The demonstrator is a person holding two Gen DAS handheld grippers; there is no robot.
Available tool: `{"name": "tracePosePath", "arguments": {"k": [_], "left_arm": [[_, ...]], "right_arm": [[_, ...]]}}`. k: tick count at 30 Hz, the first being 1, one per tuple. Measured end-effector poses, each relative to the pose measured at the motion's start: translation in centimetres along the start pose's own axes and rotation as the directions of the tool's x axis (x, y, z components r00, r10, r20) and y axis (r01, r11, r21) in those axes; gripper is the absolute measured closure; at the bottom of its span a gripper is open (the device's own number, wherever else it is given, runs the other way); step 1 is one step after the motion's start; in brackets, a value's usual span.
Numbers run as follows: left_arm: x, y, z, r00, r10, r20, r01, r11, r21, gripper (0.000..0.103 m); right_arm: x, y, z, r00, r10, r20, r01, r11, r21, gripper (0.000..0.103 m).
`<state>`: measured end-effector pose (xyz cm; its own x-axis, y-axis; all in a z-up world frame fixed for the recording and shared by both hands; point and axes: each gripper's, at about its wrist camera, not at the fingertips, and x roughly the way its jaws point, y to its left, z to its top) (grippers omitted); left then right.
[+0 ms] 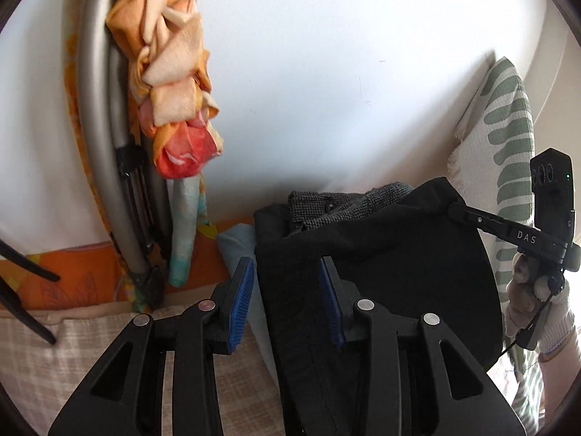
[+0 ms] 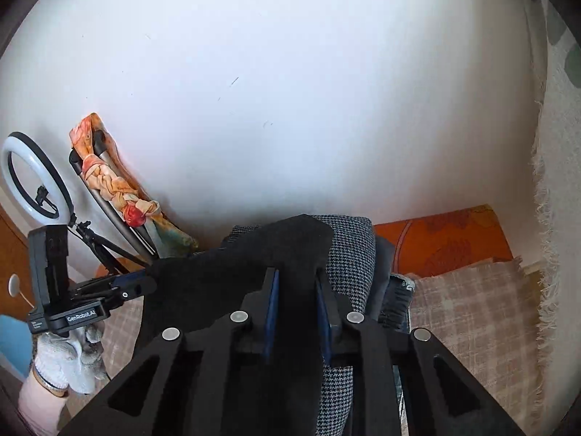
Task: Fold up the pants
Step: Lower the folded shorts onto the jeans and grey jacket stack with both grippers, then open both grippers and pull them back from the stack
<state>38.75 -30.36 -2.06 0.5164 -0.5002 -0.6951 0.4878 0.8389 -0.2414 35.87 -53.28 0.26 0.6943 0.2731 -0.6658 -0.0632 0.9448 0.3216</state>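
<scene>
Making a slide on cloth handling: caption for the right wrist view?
Right gripper pinches black pants over a houndstooth garment.

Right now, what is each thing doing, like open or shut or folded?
left gripper, jaws apart, pants cloth between them.
right gripper, jaws shut on the black pants.
black pants, lifted and draped, not yet folded flat.
checked garment, lying under the black pants.
orange cloth, braided and knotted on a grey frame.
</scene>
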Motion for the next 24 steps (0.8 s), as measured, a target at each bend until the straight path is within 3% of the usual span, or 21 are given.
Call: {"name": "tracePosePath", "arguments": {"k": [3, 7, 14, 20, 24], "left_arm": [[-1.0, -1.0, -0.2, 0.998, -0.03, 0.059, 0.026, 0.997, 0.071, 0.068], [1.0, -3.6, -0.7, 0.999, -0.024, 0.025, 0.018, 0.981, 0.195, 0.068], [6.4, -4.2, 0.5, 0.999, -0.034, -0.041, 0.039, 0.992, 0.124, 0.068], [6.4, -4.8, -0.2, 0.998, 0.005, -0.06, 0.004, 0.989, 0.145, 0.068], [5.4, -4.8, -0.4, 0.998, 0.011, -0.067, -0.003, 0.993, 0.119, 0.068]], "right_arm": [[0.8, 1.3, 0.6, 0.998, -0.069, -0.002, 0.069, 0.994, -0.08, 0.096], [1.7, 1.2, 1.1, 0.991, -0.132, 0.005, 0.131, 0.983, -0.128, 0.097], [3.6, -0.8, 2.1, 0.974, -0.228, 0.01, 0.227, 0.958, -0.173, 0.097], [4.7, -2.7, 0.8, 0.97, -0.244, -0.018, 0.239, 0.96, -0.147, 0.096], [2.8, -2.7, 0.8, 0.963, -0.271, 0.008, 0.27, 0.957, -0.11, 0.065]]}}
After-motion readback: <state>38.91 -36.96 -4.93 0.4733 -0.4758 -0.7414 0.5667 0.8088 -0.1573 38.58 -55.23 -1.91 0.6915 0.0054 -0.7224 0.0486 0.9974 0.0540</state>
